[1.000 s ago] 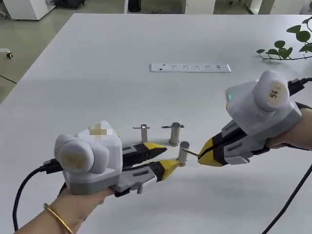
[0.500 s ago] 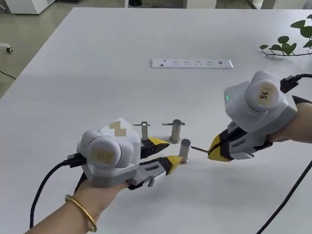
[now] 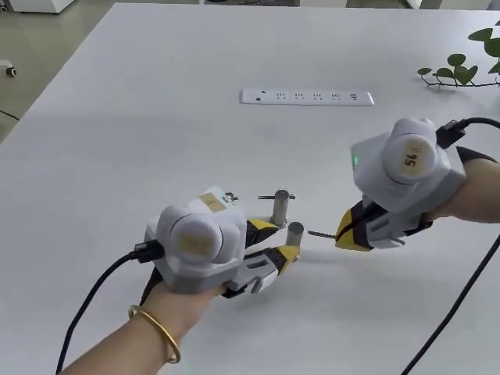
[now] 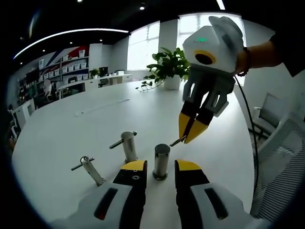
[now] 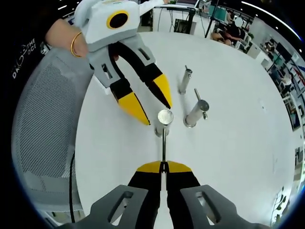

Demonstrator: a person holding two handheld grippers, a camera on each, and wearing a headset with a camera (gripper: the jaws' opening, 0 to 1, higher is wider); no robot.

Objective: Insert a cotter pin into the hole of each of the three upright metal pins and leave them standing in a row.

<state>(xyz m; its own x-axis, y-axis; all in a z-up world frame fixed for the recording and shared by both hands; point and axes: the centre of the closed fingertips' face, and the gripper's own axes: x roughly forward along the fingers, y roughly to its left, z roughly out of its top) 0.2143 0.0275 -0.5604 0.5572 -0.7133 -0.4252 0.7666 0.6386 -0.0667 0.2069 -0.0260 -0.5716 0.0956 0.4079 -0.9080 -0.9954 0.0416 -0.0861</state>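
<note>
Head view, right tool [image 3: 341, 236] clamping cotter pin [image 3: 320, 233] near metal pin [image 3: 294, 233], left tool [image 3: 284, 239] spread astride it

You have three metal pins [image 4: 161, 161] and three cotter pins [image 4: 116, 142]. Two sit through the pins at ten and eleven o'clock in the left gripper view. The third cotter pin [image 5: 163, 143] is pinched in your right gripper [image 3: 341, 233]. Two grippers, counting your left gripper [image 3: 285, 238]. One power strip [image 3: 306, 97], one plant [image 3: 469, 66].
</note>
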